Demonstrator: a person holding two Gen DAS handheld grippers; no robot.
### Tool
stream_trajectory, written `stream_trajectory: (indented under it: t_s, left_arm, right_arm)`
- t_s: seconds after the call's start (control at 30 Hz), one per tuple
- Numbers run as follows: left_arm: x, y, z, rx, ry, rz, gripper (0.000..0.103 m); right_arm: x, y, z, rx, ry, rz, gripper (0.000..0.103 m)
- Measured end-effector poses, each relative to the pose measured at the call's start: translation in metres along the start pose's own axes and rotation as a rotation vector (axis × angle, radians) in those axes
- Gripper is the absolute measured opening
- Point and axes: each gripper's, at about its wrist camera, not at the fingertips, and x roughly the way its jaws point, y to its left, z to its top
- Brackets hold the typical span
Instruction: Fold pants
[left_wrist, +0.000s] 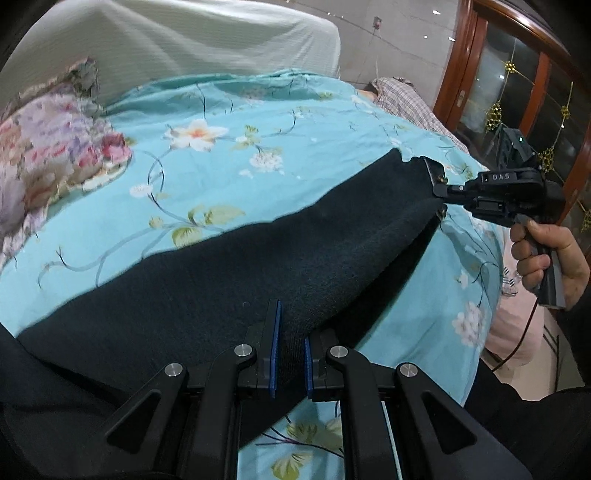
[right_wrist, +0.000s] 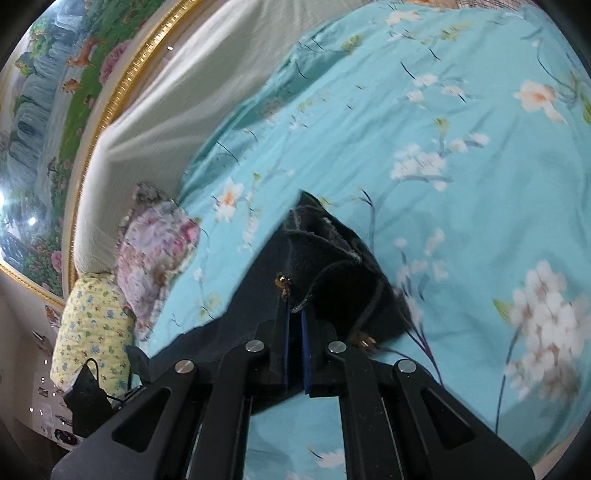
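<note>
Dark navy fleece pants stretch taut above a bed covered by a turquoise floral sheet, strung between the two tools. The left gripper has its blue-padded fingers pinched on one end of the cloth. The right gripper, held by a hand, is clamped on the other end, near the bed's right edge. A pink floral pillow lies at the sheet's far left edge.

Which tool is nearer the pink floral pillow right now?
Left. The left tool grips the pants at the end toward the floral pillow; the right tool holds the far end, away from it.
</note>
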Motion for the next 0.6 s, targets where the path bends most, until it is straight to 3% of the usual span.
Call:
stream_trajectory:
  t_s: [0.27,0.4,0.53,0.6]
  left_arm:
    - [0.018,-0.004,-0.022,0.002,0.062,0.000,0.011]
    - [0.022,-0.003,-0.028,-0.029,0.085,0.000,0.020]
    - [0.014,-0.002,-0.034,-0.072,0.082,-0.015,0.032]
    - [0.005,0.001,-0.038,-0.105,0.067,-0.016,0.042]
  right_arm:
    - [0.013,-0.019,-0.016,-0.018,0.014,-0.089,0.006]
    - [0.014,-0.022,-0.018,-0.015,0.018,-0.099,0.009]
    - [0.004,-0.014,-0.017,-0.038,0.002,-0.132,0.022]
    - [-0.004,-0.009,-0.017,-0.048,-0.021,-0.159,0.045]
